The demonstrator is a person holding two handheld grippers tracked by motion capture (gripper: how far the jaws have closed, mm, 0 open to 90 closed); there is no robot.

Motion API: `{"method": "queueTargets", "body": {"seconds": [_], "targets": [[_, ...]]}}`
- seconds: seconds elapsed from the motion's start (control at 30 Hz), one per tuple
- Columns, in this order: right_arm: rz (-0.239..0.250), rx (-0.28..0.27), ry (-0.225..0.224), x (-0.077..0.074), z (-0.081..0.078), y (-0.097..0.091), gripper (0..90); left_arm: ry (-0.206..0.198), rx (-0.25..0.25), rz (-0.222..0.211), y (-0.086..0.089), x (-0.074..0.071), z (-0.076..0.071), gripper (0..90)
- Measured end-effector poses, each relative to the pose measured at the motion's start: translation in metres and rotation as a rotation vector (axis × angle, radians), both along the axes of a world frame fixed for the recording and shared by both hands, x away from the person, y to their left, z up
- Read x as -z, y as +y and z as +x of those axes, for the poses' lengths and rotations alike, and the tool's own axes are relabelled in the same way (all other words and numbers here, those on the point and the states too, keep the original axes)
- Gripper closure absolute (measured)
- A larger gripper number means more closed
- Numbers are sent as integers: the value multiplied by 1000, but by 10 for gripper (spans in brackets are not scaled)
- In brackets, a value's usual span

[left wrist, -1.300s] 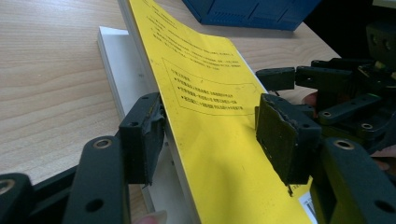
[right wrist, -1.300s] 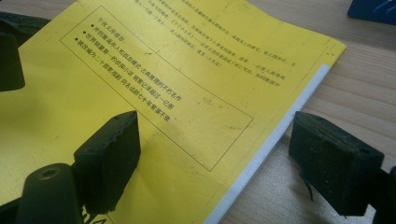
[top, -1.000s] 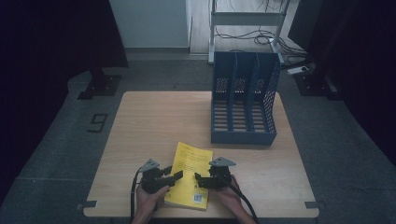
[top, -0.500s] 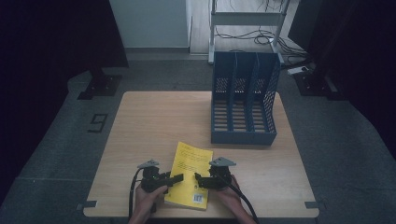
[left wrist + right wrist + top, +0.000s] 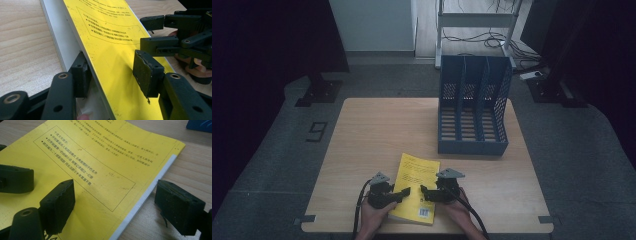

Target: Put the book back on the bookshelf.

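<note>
A yellow book lies flat near the table's front edge, its back cover up, with printed text and a barcode. My left gripper comes at its left edge. In the left gripper view one pad sits against the white page edge and the other pad hovers over the yellow cover. Its jaws have just been closing with the book's edge between them, and they do not clamp it. My right gripper is open. It straddles the book's right edge, one pad over the cover and one pad over the wood.
A blue three-slot file rack stands upright at the table's back right. The wooden table has bare room at the left and middle. The two grippers' tips face each other closely over the book. Cables trail off the front edge.
My left gripper's jaws have narrowed around the book's edge. Both hands and the book stay about where they were.
</note>
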State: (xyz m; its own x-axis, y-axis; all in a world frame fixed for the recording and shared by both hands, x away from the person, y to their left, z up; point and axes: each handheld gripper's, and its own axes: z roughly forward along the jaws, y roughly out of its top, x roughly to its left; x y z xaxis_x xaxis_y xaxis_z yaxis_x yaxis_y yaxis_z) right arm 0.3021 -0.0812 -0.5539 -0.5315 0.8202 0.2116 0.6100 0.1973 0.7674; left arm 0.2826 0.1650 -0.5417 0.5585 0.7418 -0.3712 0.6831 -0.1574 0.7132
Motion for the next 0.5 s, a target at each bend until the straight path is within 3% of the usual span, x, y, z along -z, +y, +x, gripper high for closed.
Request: {"method": "queueTargets", "body": {"seconds": [0.27, 0.5], "targets": [[-1, 1, 0, 0, 0, 0, 162, -25, -11, -1, 0, 1, -1, 534], [-2, 1, 0, 0, 0, 0, 161, -69, -12, 13, -3, 0, -4, 588]]}}
